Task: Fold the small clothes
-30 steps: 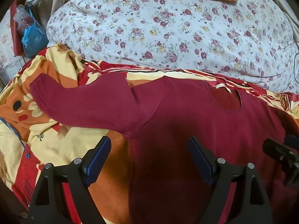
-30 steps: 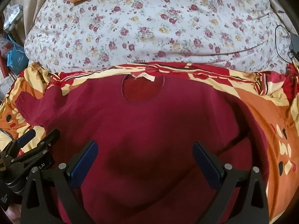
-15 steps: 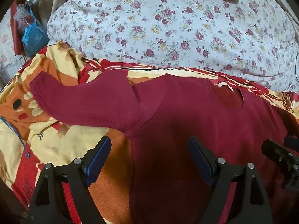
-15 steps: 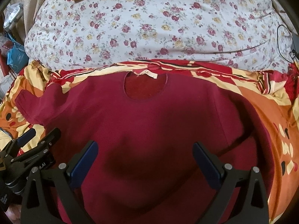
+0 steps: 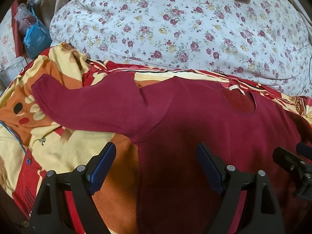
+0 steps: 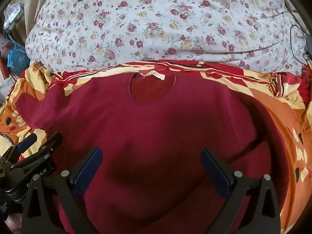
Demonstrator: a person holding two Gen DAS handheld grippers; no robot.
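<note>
We see the shirt [image 5: 204,128] flat on the blanket [image 5: 58,136], collar [image 6: 152,87] pointing away. Left of the collar, its sleeve [image 5: 93,105] stretches sideways, nearest our left gripper [image 5: 156,165]; our right gripper [image 6: 152,167] hovers mid-body. Both are spread wide, holding nothing.

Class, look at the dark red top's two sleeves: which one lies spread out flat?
The left sleeve, stretched out over the orange patterned blanket. The right sleeve is folded in against the body.
</note>
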